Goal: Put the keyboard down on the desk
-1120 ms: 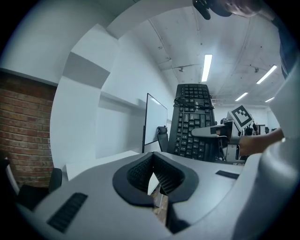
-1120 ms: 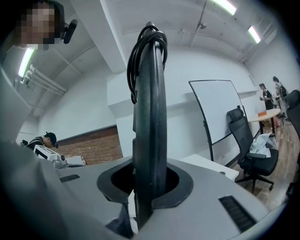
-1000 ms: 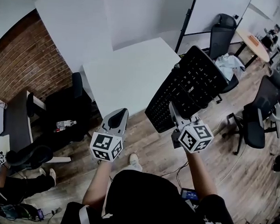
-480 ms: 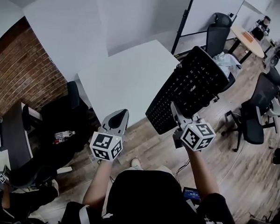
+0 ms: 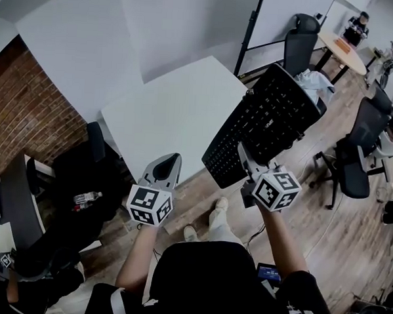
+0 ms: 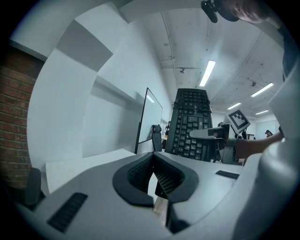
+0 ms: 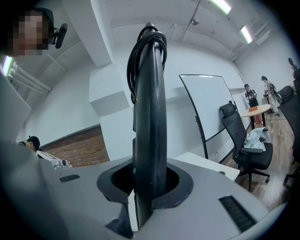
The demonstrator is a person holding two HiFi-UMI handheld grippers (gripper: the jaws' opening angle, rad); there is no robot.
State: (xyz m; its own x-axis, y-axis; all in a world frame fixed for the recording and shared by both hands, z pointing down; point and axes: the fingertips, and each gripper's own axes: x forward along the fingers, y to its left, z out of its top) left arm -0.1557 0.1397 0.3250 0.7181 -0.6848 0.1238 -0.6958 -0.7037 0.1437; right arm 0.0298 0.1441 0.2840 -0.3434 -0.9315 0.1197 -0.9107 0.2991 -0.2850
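Note:
A black keyboard [image 5: 267, 124] is held up in the air to the right of the white desk [image 5: 173, 109], tilted with its keys facing left. My right gripper [image 5: 245, 161] is shut on the keyboard's near edge; in the right gripper view the keyboard [image 7: 149, 117] stands edge-on between the jaws, its cable coiled at the top. My left gripper [image 5: 166, 166] is shut with nothing in it, hovering at the desk's near edge. From the left gripper view the keyboard [image 6: 190, 124] and the right gripper [image 6: 213, 136] show to the right.
Black office chairs [image 5: 301, 44] stand to the right, and another [image 5: 358, 152] sits further right on the wooden floor. A round table [image 5: 343, 49] with people is at the far right. A whiteboard [image 7: 208, 105] stands behind the desk. A brick wall [image 5: 28, 105] and a dark chair [image 5: 83, 180] are at left.
The view has shifted a little, so the desk sits lower left. A foot has stepped forward below the keyboard. Both grippers keep their places and grips.

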